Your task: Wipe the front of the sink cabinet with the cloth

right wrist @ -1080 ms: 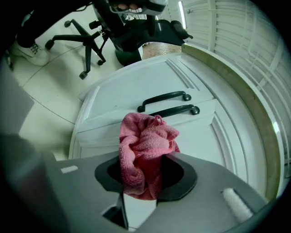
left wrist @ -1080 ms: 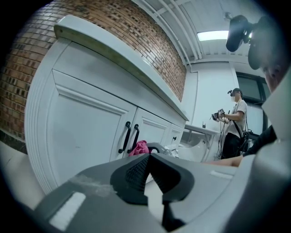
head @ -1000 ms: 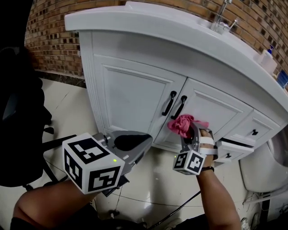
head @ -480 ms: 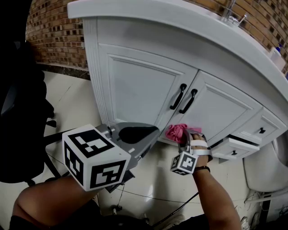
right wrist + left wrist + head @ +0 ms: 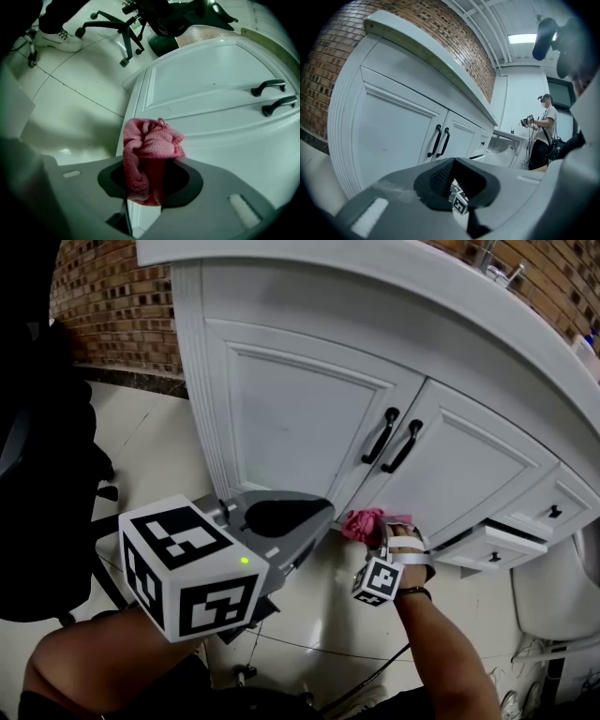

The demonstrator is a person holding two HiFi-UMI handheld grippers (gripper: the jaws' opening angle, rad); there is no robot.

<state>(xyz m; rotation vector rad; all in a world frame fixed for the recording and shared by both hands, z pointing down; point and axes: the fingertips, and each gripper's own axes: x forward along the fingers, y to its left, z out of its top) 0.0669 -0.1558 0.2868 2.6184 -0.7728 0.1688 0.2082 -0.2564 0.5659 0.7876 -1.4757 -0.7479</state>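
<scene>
Cloth (image 5: 362,523) lower, tight in right gripper (image 5: 382,536)

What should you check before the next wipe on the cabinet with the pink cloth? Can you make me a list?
1. Cloth gripped: ok. The right gripper is shut on the pink cloth.
2. Cloth touching the cabinet front: cannot tell. It sits at the doors' bottom edge.
3. Door handles out of the path: ok. They are well above the cloth.
4. Left gripper out of the way: ok. It is shut, empty and held back from the cabinet.
5. Drawer closed: not ok. It stands slightly open and might catch the cloth.
</scene>
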